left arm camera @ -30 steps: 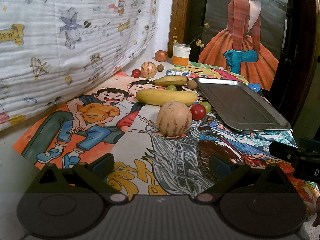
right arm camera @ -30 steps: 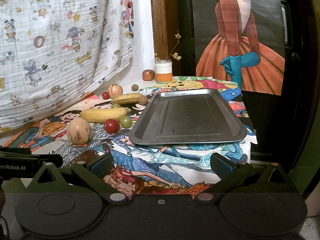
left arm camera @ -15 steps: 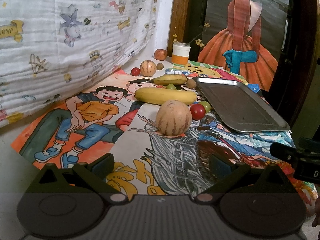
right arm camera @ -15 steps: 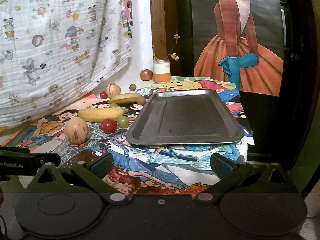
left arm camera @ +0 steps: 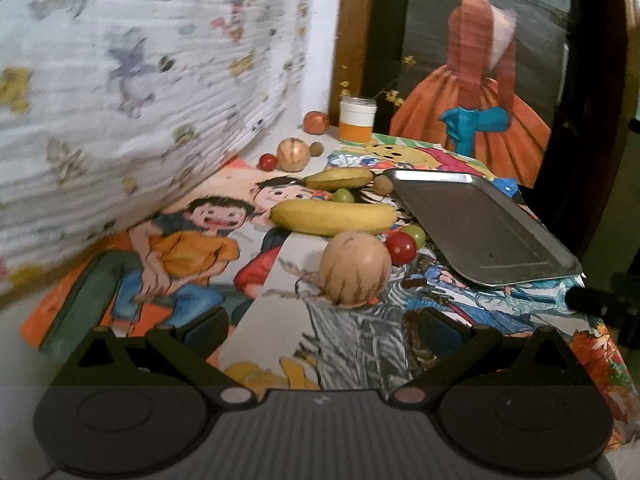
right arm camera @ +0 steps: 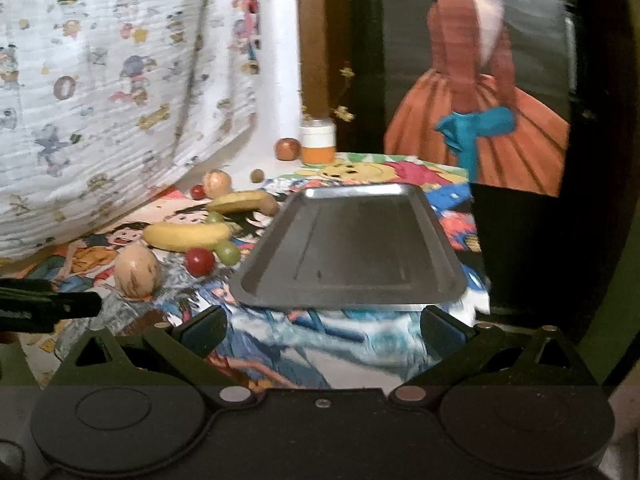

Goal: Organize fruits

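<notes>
A: Where do you stand with the fruit?

B: Right at the start. Your metal tray (right arm camera: pixel 348 244) sits bare on the bench (left arm camera: pixel 272 344), and every fruit lies to its left on the cartoon cloth. Both your left tongs (left arm camera: pixel 320 328) and right tongs (right arm camera: pixel 322 326) are spread wide and hold nothing.

A: Which one do you take first?

B: Probably the striped melon (left arm camera: pixel 354 268), since it sits nearest, straight ahead of your left tongs and between their tips. The red tomato (left arm camera: pixel 401 248) and a green grape (left arm camera: pixel 415 234) lie just beside it, with the long banana (left arm camera: pixel 334 218) behind.

A: What does that call for?

B: Move the left tongs forward until they straddle the melon's widest part, then close gently. It's round, so it may roll.
</notes>
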A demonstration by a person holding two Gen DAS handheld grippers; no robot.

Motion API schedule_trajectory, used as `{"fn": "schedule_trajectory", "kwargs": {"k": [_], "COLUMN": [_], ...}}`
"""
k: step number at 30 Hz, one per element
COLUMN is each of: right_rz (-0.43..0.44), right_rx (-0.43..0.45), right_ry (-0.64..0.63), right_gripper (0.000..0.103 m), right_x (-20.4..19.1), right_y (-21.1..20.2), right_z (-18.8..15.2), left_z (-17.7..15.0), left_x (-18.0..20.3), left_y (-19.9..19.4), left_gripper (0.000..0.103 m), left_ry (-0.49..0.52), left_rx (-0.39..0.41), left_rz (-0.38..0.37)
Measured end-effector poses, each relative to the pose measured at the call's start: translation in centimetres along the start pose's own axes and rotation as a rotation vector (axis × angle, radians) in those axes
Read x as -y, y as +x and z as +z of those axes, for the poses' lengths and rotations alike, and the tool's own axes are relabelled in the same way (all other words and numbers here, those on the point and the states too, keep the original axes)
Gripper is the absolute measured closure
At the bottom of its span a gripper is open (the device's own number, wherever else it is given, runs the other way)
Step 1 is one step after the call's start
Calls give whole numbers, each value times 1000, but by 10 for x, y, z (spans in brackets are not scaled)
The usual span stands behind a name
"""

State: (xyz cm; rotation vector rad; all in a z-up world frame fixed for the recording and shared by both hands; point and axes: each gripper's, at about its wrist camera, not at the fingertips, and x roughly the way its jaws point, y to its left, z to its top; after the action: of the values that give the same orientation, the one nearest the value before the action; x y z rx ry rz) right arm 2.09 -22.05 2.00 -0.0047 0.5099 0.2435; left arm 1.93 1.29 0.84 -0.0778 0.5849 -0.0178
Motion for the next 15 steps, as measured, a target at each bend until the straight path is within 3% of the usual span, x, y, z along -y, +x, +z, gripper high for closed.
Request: {"fn": "schedule_trajectory", "kwargs": {"k": [10, 15], "right_rz": [189, 244], "right_rx": [-23, -92], "right_ry": [-365, -565], "right_gripper": [1, 3], "right_x": [-17, -35], "right_y": [33, 70], "right_z": [53, 69], "left_z": [21, 27], "left_x": [-5, -2], "left_y": [22, 36], "left_gripper": [0, 0], "left_ry": [100, 150], "left_rx": [-5, -31], "left_rz": [-79, -79]}}
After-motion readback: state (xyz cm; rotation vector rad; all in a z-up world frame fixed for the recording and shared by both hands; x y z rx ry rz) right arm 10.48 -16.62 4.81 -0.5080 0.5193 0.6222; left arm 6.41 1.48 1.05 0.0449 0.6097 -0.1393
